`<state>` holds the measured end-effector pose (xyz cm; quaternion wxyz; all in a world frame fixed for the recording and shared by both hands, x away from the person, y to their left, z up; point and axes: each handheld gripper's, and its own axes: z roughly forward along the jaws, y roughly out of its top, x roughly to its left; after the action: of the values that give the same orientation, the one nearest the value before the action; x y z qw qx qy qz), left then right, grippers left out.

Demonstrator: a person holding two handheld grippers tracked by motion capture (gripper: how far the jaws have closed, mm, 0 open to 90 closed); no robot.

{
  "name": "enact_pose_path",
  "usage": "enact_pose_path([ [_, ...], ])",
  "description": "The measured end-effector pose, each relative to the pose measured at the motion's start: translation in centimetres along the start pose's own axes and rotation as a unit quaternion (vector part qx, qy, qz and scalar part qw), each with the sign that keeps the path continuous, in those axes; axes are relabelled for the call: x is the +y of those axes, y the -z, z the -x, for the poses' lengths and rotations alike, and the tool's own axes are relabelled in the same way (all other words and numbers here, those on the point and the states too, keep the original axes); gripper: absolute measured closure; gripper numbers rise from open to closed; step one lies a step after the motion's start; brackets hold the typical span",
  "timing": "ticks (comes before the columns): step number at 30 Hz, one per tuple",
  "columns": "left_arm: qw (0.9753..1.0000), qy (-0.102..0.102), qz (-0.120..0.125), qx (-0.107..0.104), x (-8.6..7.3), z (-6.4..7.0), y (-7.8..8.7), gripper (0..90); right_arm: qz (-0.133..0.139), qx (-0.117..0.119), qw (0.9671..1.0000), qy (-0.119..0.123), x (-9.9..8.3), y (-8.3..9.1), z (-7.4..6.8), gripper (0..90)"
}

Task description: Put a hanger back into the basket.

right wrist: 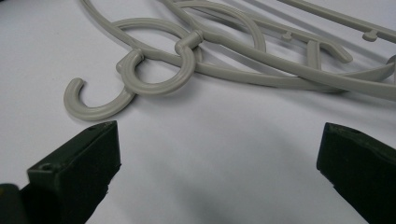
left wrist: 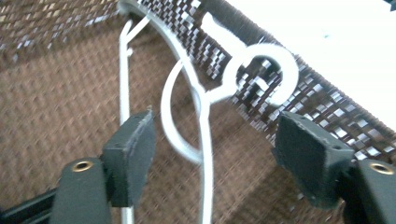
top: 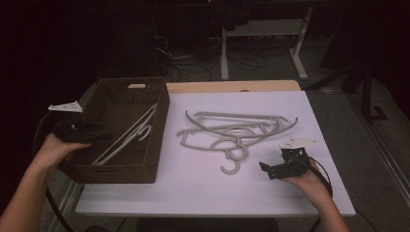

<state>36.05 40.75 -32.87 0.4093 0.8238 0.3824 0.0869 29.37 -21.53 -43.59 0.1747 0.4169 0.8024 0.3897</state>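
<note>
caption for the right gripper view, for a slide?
Open right gripper facing grey hangers piled on the white table.

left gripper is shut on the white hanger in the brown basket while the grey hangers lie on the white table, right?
Not quite: the left gripper is open, not shut on the white hanger. The left gripper view shows its jaws spread apart with the hanger lying between them, untouched. The rest holds: that hanger lies in the brown basket, and the grey hangers lie on the white table.
</note>
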Motion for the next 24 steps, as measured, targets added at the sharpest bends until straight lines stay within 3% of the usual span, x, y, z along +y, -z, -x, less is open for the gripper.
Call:
enact_pose_path([
  [7, 0.9989, -0.021, 0.035, -0.023, 2.1, 2.3, -0.3, 16.5, 0.002, -0.001, 1.0, -0.004, 0.1, 0.0, 0.1, 0.0],
  [12, 0.9967, -0.039, 0.059, -0.04, 3.8, 4.2, -0.8, 12.1, 0.006, -0.002, 1.0, -0.002, 0.4, 0.2, 0.0, 0.0],
  [19, 0.9941, -0.05, 0.074, -0.061, 5.5, 6.8, -2.3, 1.1, 0.003, 0.002, 1.0, -0.001, 0.4, 0.1, 0.0, 0.0],
  [20, 0.993, -0.056, 0.077, -0.069, 6.0, 7.9, -3.0, 1.0, 0.003, 0.002, 1.0, 0.0, 0.4, 0.1, 0.0, 0.0],
  [24, 0.9907, -0.064, 0.085, -0.084, 6.8, 9.5, -4.1, 0.0, 0.007, 0.004, 1.0, 0.001, 0.4, 0.2, 0.0, 0.0],
])
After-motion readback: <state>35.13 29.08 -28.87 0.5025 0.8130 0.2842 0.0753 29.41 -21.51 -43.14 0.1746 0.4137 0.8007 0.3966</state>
